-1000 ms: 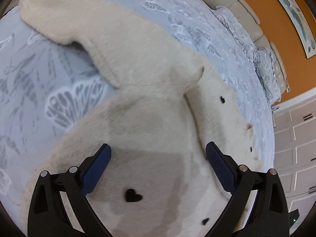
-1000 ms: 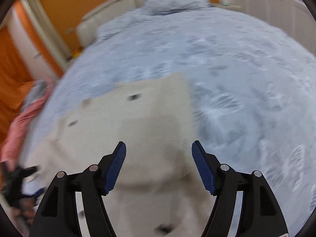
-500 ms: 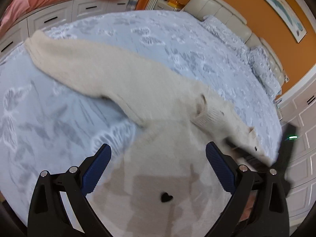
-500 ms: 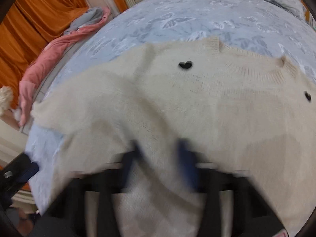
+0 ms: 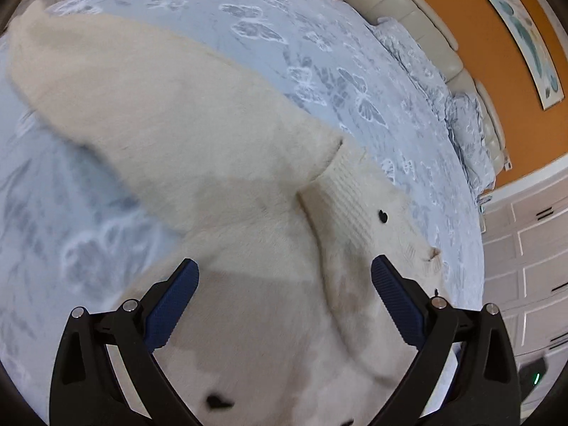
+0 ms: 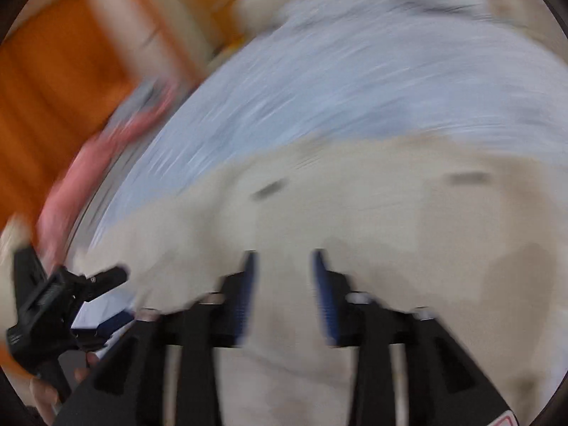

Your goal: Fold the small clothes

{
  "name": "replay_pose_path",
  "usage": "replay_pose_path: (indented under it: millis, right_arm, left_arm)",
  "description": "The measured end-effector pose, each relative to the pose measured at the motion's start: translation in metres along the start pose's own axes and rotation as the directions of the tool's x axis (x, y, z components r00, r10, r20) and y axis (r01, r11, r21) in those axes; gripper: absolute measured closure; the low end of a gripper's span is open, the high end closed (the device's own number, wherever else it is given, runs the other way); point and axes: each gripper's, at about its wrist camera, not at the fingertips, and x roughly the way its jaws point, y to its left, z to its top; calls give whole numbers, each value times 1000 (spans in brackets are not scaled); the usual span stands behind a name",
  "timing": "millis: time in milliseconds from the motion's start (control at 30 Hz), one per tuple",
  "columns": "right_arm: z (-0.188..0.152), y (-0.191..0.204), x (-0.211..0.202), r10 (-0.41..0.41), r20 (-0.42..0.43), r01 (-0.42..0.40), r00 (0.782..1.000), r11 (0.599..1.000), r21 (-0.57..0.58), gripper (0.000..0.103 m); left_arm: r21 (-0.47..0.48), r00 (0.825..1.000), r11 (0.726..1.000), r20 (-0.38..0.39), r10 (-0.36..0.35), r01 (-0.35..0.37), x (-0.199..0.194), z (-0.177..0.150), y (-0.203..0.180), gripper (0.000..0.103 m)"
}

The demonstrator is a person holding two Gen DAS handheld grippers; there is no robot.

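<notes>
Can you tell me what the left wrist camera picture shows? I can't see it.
A fluffy cream sweater with small black hearts lies spread on a pale blue butterfly-print bedspread, one sleeve stretching away to the upper left. The left gripper is open above the sweater, holding nothing.

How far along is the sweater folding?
Barely begun. Done: the cream sweater lies spread on the bed. In hand: nothing firm; the left gripper is wide open above it, and the right gripper, blurred, has its jaws narrowed over the knit. Left: the sleeve is unfolded, and so is the body.
</notes>
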Motion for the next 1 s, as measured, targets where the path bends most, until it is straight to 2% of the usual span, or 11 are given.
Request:
replay_pose_path:
  millis: [67,200,267,300,333,433,567,700,933,967,1000]
  right_arm:
    - [-2,-52,-16,-183,23,182,983,983,37,35]
    - [-5,-111,16,-182,-155,201,971,973,117,39]
    - [-4,-119,27,-175,-203,199,963,975,103,89]
    - [1,-121,23,-147,-185,168,972,980,109,90]
    - [4,-123,14,-123,-144,141,982,982,125,90]
    - [12,-155,-17,-138,-30,142,990,968,207,91]
    - [-6,-188,10,-181,-148,211,972,952,221,91]
    - [3,-162,-38,-200,-22,200,980,963,182,81]
    - [-47,-108,-26,-49,-136,56,989,998,44,81]
    - [-55,-102,-18,-38,-168,47,985,998,50,81]
    - [-57,-97,-14,-27,-186,40,982,997,67,81]
  left_arm:
    - [3,1000,1000,-10,-22,22,14,5,-10,7]
    - [22,998,998,-37,55,-55,53,7,-26,7]
    - [71,994,992,3,108,-108,51,4,-42,27]
    - [108,998,992,-4,71,-70,50,3,-51,57]
    - [139,999,990,-35,9,-4,48,3,-61,64]
    - [194,998,980,-24,59,-53,50,-2,-71,62]
    - [114,997,992,-43,67,-62,49,-7,-46,60]
    - [35,997,997,39,73,-74,17,-3,-19,32]
    - [57,999,998,-50,19,-17,49,17,-20,32]
    - [96,997,994,-62,53,-47,54,17,-30,37]
    - [135,995,989,-70,73,-63,55,16,-38,60]
